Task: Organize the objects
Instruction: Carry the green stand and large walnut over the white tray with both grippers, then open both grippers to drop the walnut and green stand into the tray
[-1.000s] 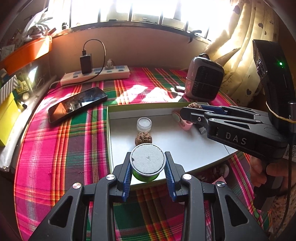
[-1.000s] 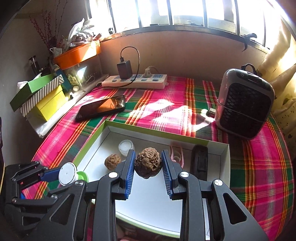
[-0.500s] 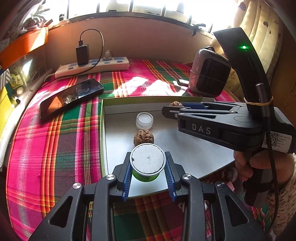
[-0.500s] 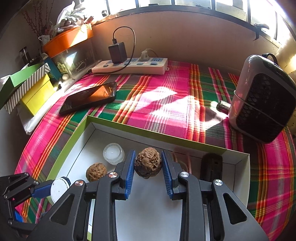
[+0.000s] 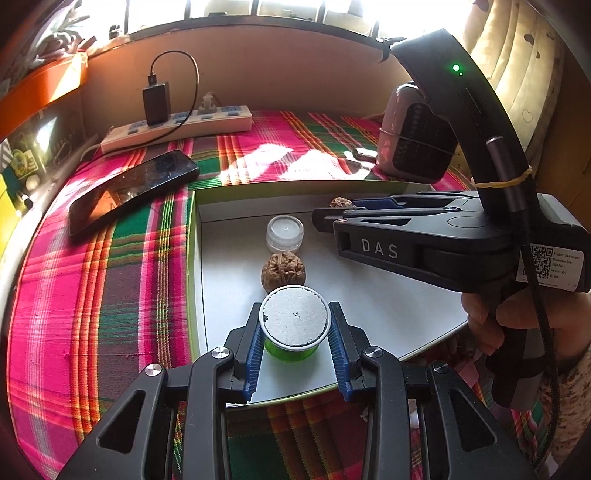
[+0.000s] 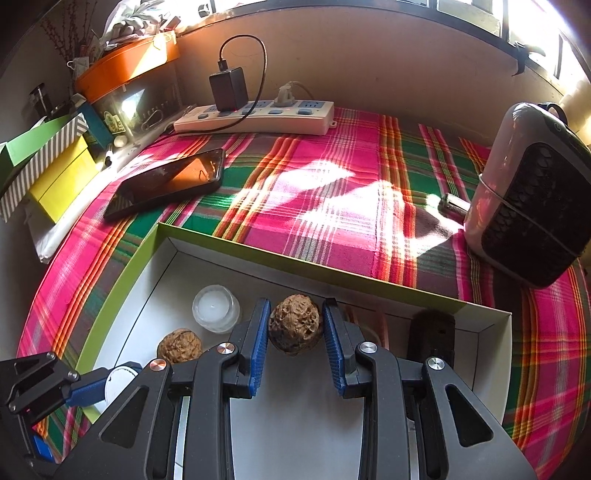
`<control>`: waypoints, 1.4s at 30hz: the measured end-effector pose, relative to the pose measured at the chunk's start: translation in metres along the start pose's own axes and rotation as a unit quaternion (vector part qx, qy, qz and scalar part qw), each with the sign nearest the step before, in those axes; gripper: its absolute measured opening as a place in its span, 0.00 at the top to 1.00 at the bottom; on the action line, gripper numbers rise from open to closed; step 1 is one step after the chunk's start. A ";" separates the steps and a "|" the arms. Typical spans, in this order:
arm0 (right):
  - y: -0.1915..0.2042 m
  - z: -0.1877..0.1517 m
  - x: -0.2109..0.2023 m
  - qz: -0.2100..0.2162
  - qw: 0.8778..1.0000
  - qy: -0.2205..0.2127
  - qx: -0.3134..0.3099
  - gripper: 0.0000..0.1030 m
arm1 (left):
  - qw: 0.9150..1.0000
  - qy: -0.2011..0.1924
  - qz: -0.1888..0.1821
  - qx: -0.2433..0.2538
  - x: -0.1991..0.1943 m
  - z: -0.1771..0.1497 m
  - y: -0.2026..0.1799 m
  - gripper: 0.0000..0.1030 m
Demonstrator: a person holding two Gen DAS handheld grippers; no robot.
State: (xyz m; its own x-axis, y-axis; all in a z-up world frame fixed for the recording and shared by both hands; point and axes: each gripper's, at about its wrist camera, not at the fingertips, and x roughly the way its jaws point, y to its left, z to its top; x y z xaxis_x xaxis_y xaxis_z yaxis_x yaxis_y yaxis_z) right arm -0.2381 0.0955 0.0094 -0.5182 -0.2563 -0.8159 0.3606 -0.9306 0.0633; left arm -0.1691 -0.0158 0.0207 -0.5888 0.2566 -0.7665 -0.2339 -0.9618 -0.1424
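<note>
Each camera rides its gripper, looking steeply down, close over the box (image 5: 192, 258). Both face the window and share the phone (image 6: 166, 181).

We see a table covered by a plaid cloth (image 6: 332, 192) in pink, green and orange. Behind it stands a plain beige wall (image 6: 369, 55) under a window (image 5: 295, 9), where strong sunlight enters and makes bright patches on the cloth. A cream curtain (image 5: 524, 74) hangs at the right.

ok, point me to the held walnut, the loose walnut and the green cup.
held walnut (image 6: 294, 324), right wrist view, front shell.
loose walnut (image 5: 283, 272), left wrist view, shell middle.
green cup (image 5: 293, 318), left wrist view, foil lid.
</note>
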 end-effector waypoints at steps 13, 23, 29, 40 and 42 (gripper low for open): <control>0.002 0.002 0.005 -0.010 1.000 0.011 -0.006 0.71 | 1.000 0.000 0.003 -0.001 0.000 0.000 0.000 0.70; 0.003 0.002 0.005 -0.010 1.000 0.012 -0.005 0.71 | 1.000 0.000 0.009 0.007 0.000 -0.001 -0.002 0.70; 0.002 0.001 0.005 -0.008 1.000 0.012 -0.003 0.68 | 1.000 0.000 0.010 0.007 0.000 -0.001 -0.002 0.70; 0.002 0.001 0.002 -0.006 1.000 0.009 0.003 0.55 | 1.000 0.001 0.011 0.008 0.000 0.000 -0.003 0.69; 0.002 0.001 0.001 -0.007 1.000 0.009 0.003 0.53 | 1.000 0.001 0.008 0.006 0.000 0.000 -0.003 0.68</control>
State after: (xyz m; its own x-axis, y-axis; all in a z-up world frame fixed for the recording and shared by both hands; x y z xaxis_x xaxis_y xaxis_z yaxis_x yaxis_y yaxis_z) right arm -0.2386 0.0929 0.0093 -0.5098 -0.2379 -0.8267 0.3481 -0.9359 0.0546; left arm -0.1684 -0.0130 0.0216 -0.5906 0.2413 -0.7700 -0.2347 -0.9644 -0.1222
